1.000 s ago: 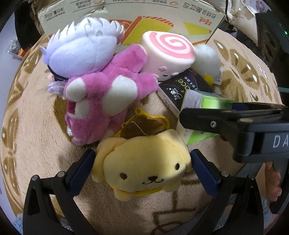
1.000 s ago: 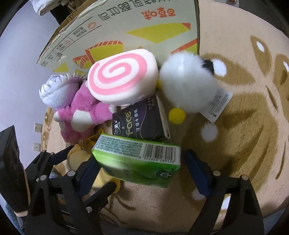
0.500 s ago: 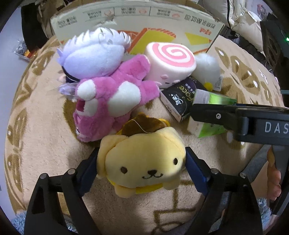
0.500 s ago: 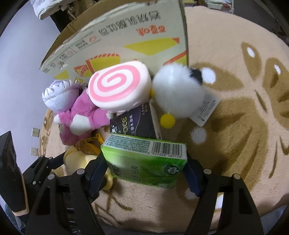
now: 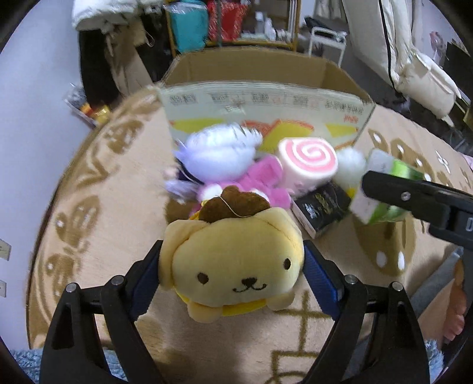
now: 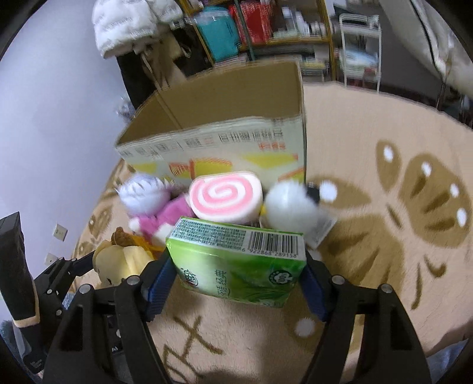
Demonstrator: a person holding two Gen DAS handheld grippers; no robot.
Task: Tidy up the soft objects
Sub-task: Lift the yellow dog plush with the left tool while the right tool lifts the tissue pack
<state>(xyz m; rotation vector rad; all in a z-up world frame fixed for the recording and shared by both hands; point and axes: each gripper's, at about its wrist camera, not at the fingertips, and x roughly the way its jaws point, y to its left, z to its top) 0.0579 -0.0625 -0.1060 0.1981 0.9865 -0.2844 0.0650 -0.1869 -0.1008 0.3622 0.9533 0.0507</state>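
My left gripper [image 5: 233, 268] is shut on a yellow dog plush [image 5: 236, 236], held clear above the beige rug [image 5: 88, 206]. My right gripper [image 6: 238, 283] is shut on a green tissue pack [image 6: 236, 257], also lifted off the rug. On the rug against the open cardboard box [image 5: 266, 97] lie a pink swirl roll plush [image 5: 307, 159], a purple-white plush [image 5: 218, 150], a pink plush [image 5: 266, 177], a white fluffy plush [image 6: 289, 206] and a black tissue pack [image 5: 322, 206]. The box interior shows only bare cardboard walls.
Cluttered shelves [image 6: 266, 29] and a white padded coat [image 6: 124, 26] stand behind the box. A pale wall [image 5: 29, 118] runs along the left. A person's bare foot [image 5: 455, 319] rests at the rug's right edge. Open rug [image 6: 384, 236] stretches right of the pile.
Both grippers closed on their objects and rose. The yellow plush and the green pack left the rug, and both views tilted up so the open box top shows.
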